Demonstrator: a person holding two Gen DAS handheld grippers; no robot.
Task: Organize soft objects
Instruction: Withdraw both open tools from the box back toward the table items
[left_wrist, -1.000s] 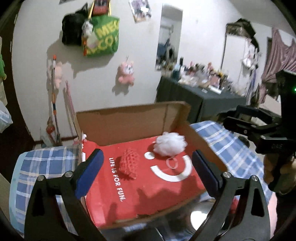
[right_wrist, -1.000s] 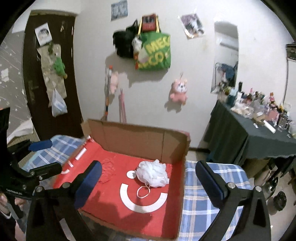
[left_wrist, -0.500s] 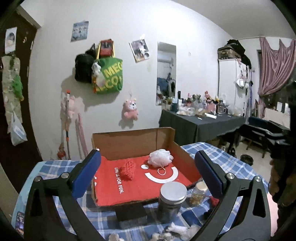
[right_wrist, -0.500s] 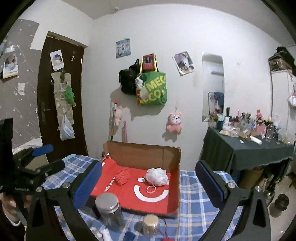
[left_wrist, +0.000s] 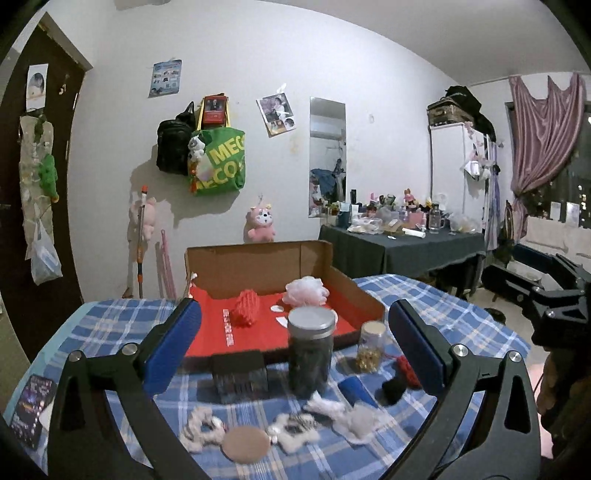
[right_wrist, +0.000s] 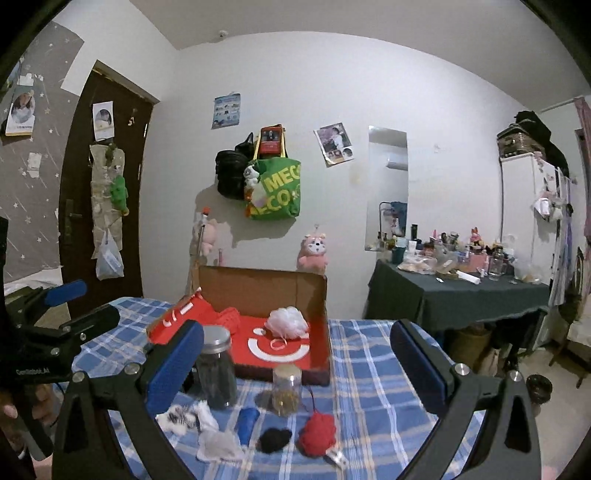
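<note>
An open cardboard box with a red floor (left_wrist: 317, 266) (right_wrist: 317, 295) stands on the blue plaid table. In it lie a white mesh puff (left_wrist: 306, 291) (right_wrist: 287, 322) and a red knitted piece (left_wrist: 245, 307) (right_wrist: 229, 318). In front of the box lie loose soft items: white fluffy pieces (left_wrist: 295, 430) (right_wrist: 184, 417), a red pom-pom (right_wrist: 317, 432) (left_wrist: 406, 367) and a black pom-pom (right_wrist: 274, 439) (left_wrist: 393, 387). My left gripper (left_wrist: 293, 345) is open and empty, above the near table. My right gripper (right_wrist: 295, 365) is open and empty, to the right of it.
A dark jar with a metal lid (left_wrist: 310, 354) (right_wrist: 217, 365), a small jar of gold bits (left_wrist: 370, 345) (right_wrist: 286, 389), a black block (left_wrist: 240, 374), a blue tube (right_wrist: 247, 424) and a round tan disc (left_wrist: 245, 443) lie on the table. A cluttered dark side table (right_wrist: 461, 299) stands at right.
Both grippers have drawn back and up from over the box, so the near table with jars and loose soft items has come into view. Both stay open.
</note>
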